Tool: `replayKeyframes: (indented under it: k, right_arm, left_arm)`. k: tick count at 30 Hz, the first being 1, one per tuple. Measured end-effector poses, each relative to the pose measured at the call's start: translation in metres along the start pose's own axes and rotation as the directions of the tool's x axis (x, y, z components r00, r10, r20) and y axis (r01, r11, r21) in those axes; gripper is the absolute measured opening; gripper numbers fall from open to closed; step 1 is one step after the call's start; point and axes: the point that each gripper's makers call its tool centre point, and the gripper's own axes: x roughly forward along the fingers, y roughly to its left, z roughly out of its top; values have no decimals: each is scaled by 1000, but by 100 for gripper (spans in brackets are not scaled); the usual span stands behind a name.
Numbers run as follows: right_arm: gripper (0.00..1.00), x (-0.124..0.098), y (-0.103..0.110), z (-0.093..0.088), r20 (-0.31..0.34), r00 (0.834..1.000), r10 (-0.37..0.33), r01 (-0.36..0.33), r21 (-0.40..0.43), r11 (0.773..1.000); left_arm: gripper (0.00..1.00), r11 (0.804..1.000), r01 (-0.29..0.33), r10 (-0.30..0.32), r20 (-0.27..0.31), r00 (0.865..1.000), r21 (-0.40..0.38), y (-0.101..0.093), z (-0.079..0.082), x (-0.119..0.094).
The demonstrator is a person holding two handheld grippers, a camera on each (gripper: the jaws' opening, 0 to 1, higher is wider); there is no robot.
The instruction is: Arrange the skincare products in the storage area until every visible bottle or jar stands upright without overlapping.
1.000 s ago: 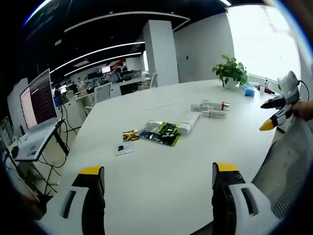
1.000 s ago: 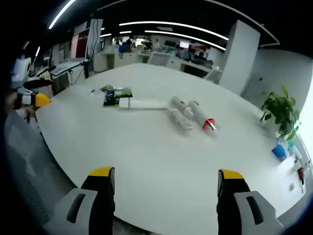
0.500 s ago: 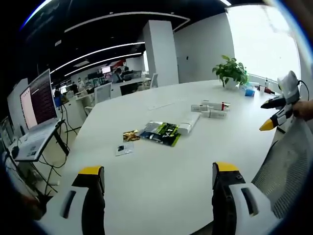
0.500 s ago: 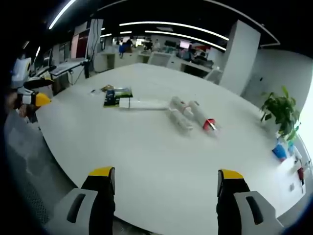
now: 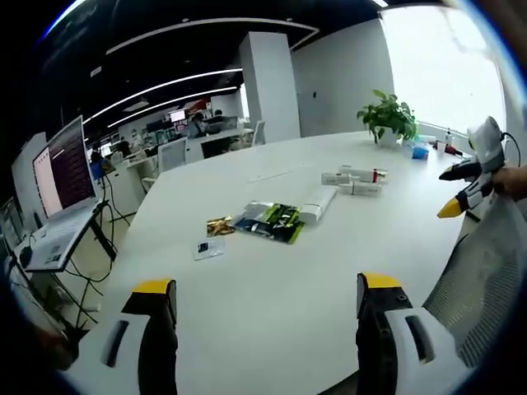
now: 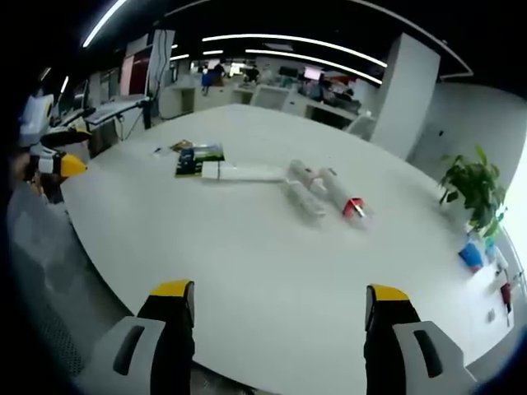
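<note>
Several white skincare bottles [image 6: 317,191] lie on their sides in a cluster near the middle of the white table [image 6: 247,255]; one has a red cap [image 6: 352,206]. A long white box [image 6: 241,172] lies beside them. In the left gripper view the same bottles [image 5: 354,182] and box [image 5: 318,204] lie far across the table. My left gripper [image 5: 262,309] stands open over the near table edge, holding nothing. My right gripper [image 6: 278,311] is open too, empty, well short of the bottles. Each gripper appears at the other view's edge [image 5: 461,191] [image 6: 53,163].
A dark green sachet pack [image 5: 272,222], a gold packet [image 5: 220,227] and a small card [image 5: 207,249] lie on the table. A potted plant [image 5: 389,120] and small items stand at the far end. A laptop [image 5: 58,197] sits on a stand beside the table. A mesh chair back [image 5: 482,271] is near.
</note>
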Motion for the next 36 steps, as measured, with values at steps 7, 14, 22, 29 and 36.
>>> replayKeyframes:
  k: [7, 14, 22, 29, 36]
  right_arm:
    - [90, 0, 3, 1, 3, 1000, 12, -12, -2, 1000]
    - [90, -1, 1, -2, -22, 1000, -10, 9, -16, 1000]
    - [90, -1, -1, -4, -38, 999, -26, 24, -38, 999]
    - [91, -2, -2, -3, -29, 999, -22, 21, -24, 999]
    - [94, 2, 8, -1, -40, 998, 39, -42, -82, 996]
  left_arm:
    - [84, 1000, -16, 16, -2, 1000, 1, 2, 0, -1]
    - [84, 1000, 0, 0, -1, 1000, -2, -2, 2, -1]
    - [84, 999, 26, -25, -24, 999, 21, -5, -3, 2]
    - [85, 1000, 25, -24, -39, 999, 14, -6, -6, 2]
    - [85, 1000, 24, -24, -34, 999, -6, -4, -6, 2]
